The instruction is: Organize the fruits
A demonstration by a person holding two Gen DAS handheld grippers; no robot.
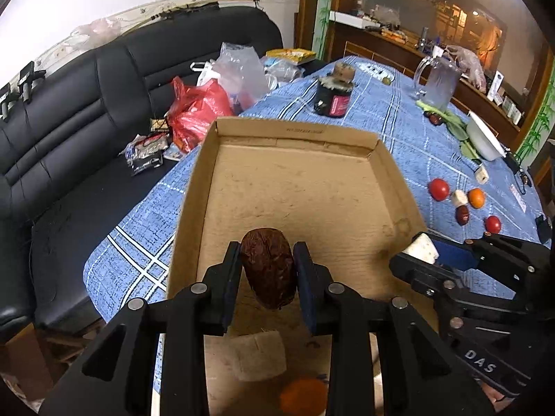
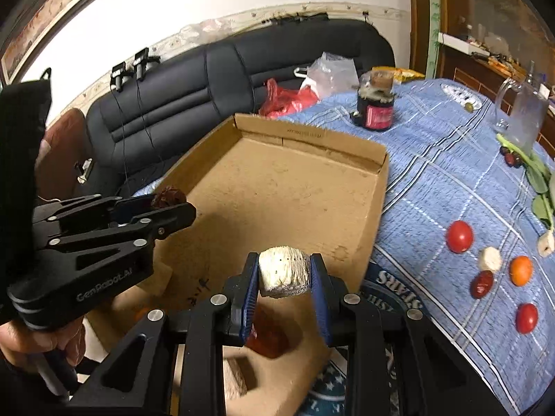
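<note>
My left gripper (image 1: 267,267) is shut on a wrinkled dark red date (image 1: 269,270), held over the near end of an open cardboard box (image 1: 301,180). My right gripper (image 2: 284,274) is shut on a pale cut chunk (image 2: 284,272), just above the box's near right corner (image 2: 347,253). On the box floor below lie another pale chunk (image 1: 258,357), an orange (image 1: 303,397) and a red fruit (image 2: 269,332). On the blue cloth to the right sit two tomatoes (image 2: 459,236) (image 2: 526,317), a white chunk (image 2: 489,259), an orange (image 2: 521,270) and a date (image 2: 482,284).
A black jar (image 1: 333,98) stands beyond the box's far wall. A glass mug (image 1: 438,83), leafy greens (image 2: 536,173) and a white bowl (image 1: 484,137) sit at the far right. A black sofa (image 1: 86,104) with plastic bags (image 1: 197,107) runs along the left.
</note>
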